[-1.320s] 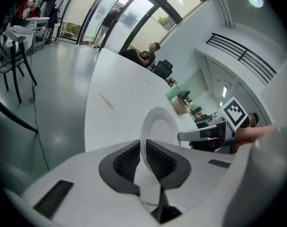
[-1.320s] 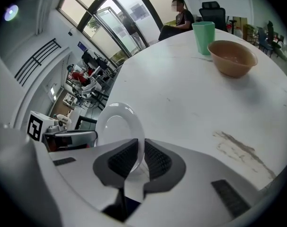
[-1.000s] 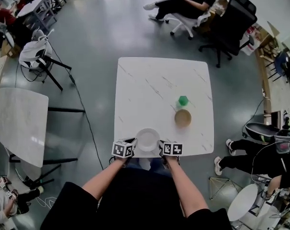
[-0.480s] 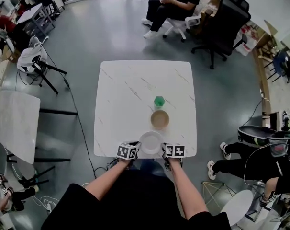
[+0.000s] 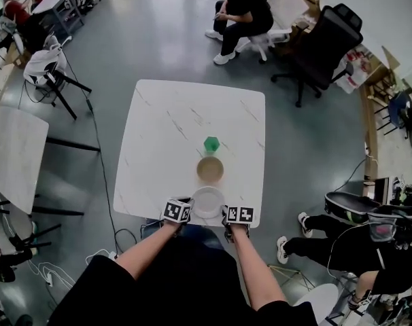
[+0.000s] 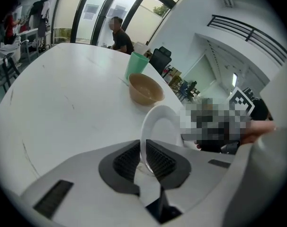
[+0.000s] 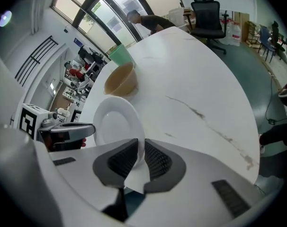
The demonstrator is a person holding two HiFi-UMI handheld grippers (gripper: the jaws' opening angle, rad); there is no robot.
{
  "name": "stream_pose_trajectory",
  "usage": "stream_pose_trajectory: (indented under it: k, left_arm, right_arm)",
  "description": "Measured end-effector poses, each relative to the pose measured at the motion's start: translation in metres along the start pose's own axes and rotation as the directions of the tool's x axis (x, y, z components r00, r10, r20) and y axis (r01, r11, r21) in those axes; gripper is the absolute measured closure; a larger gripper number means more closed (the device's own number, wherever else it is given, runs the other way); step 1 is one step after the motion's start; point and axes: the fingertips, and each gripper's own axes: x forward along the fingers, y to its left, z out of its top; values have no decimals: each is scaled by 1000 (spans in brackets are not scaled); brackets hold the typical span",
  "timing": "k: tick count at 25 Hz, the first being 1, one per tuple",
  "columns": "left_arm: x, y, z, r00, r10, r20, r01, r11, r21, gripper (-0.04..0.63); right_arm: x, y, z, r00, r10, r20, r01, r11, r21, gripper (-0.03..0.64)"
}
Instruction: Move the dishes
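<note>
Your left hand-held gripper (image 6: 142,159) pinches the left rim of the white plate (image 5: 208,202), its pads pressed on either face of the edge. Your right hand-held gripper (image 7: 141,157) pinches the opposite rim the same way. The plate is over the tabletop (image 5: 158,141), just on your side of the tan bowl (image 5: 210,170). A green cup (image 5: 211,144) stands just beyond that bowl.
</note>
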Motion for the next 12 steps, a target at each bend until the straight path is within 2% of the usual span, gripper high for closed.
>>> stream_pose_trajectory:
  k: [4,7,12]
  left_arm:
    - [7,6,0,999,32,1,-32,997,-73,543]
    - [8,8,-2,999,48,5,-48,997,-64,543]
    - [14,12,-3,999,34,-12,-35,999,-37,543]
  right_arm:
    - [6,-3,0,1000,3,-11,-3,1000,20,558]
    - [7,-2,1,1000,9,-18,-9,1000,6,557]
    - [8,-1,6,1000,3,-8,-3,1000,4,557]
